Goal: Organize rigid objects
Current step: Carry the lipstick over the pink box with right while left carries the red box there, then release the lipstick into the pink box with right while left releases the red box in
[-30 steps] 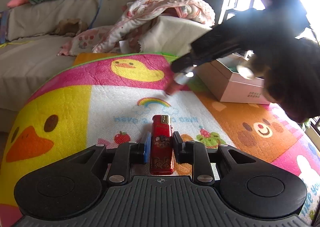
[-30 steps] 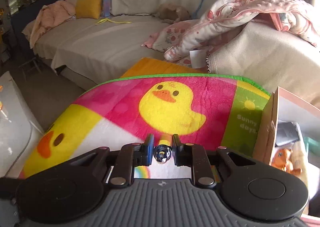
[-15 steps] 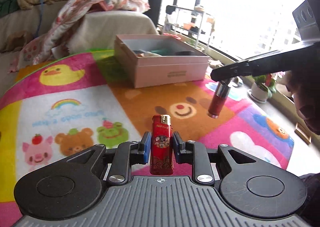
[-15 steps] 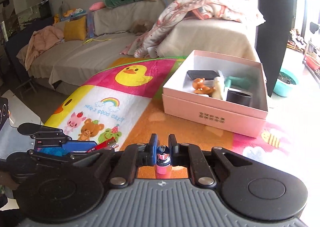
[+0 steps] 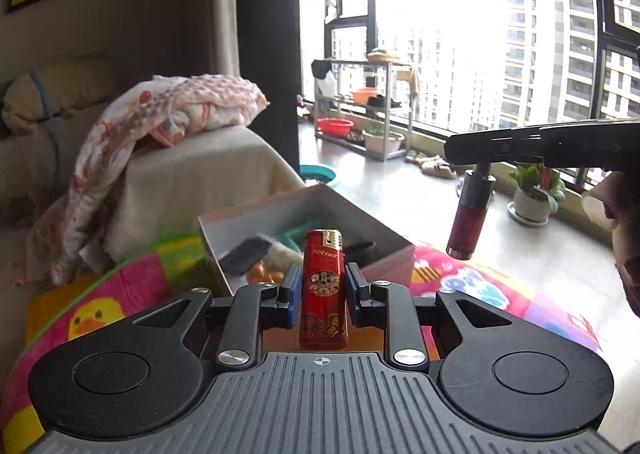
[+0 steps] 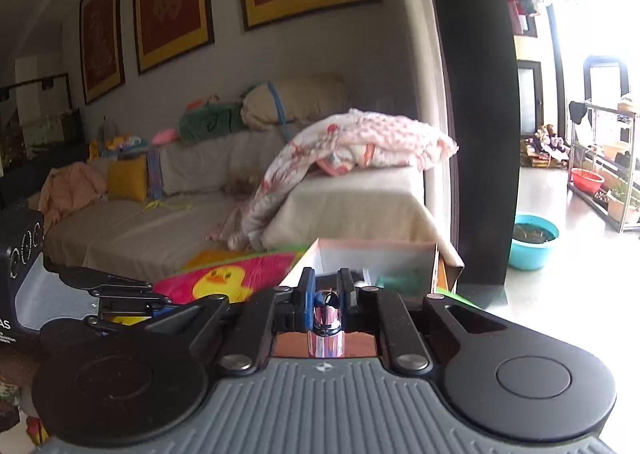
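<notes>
My left gripper (image 5: 320,282) is shut on a red lighter (image 5: 323,290), held upright above the colourful play mat (image 5: 120,286). Just beyond it lies the open pink box (image 5: 392,254) with several small items inside. The right gripper (image 5: 482,168) reaches in from the right of the left wrist view, with a dark red lipstick tube (image 5: 468,214) hanging from it by its silver end. In the right wrist view, my right gripper (image 6: 327,292) is shut on that lipstick's shiny metal end (image 6: 326,328), and the pink box (image 6: 400,250) sits right ahead. My left gripper (image 6: 120,294) shows at the left there.
A sofa with a cream cover (image 6: 340,206) and a pink patterned blanket (image 5: 180,114) stands behind the mat. A teal basin (image 6: 534,240) and potted plants (image 5: 536,190) stand on the floor near the tall windows. A person's hand (image 5: 616,222) holds the right gripper.
Both grippers have risen and swung right towards the pink box, carrying the lighter and the lipstick. The box has come much closer in both views.
</notes>
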### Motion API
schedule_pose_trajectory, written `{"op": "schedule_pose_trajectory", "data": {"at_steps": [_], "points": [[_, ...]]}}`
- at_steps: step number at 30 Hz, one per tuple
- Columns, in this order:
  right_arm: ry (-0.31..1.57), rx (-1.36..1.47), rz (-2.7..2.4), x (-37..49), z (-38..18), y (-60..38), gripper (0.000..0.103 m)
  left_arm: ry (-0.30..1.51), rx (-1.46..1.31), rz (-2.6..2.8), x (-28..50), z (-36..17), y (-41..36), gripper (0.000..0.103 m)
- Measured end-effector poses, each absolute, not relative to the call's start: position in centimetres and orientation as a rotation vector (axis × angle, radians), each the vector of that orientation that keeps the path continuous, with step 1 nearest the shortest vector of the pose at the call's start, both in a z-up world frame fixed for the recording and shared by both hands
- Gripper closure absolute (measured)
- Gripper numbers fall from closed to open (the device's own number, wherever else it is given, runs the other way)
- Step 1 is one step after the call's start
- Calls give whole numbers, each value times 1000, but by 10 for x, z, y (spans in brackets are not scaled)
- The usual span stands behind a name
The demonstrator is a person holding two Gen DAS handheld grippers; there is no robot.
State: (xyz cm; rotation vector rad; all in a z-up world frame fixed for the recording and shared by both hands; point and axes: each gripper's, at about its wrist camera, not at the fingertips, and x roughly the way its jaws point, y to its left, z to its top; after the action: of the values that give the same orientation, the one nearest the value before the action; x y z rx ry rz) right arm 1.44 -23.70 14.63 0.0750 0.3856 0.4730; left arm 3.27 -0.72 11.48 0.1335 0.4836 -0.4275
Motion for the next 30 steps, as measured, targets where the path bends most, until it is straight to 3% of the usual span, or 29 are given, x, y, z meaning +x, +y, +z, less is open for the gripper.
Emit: {"op": "schedule_pose_trajectory", "data": {"at_steps": [6,14,22,30], "points": [[342,80,408,102,162,-216,92,524,30,-343,121,100,-4,77],[491,112,382,195,122,-191,92,617,-39,-301,161,57,8,77],[575,90,343,224,83,-175,92,645,-59,-291,168,45,16,77],[600,94,337,219,80,-178,90,633,-55,-304,166,48,14,76]]}}
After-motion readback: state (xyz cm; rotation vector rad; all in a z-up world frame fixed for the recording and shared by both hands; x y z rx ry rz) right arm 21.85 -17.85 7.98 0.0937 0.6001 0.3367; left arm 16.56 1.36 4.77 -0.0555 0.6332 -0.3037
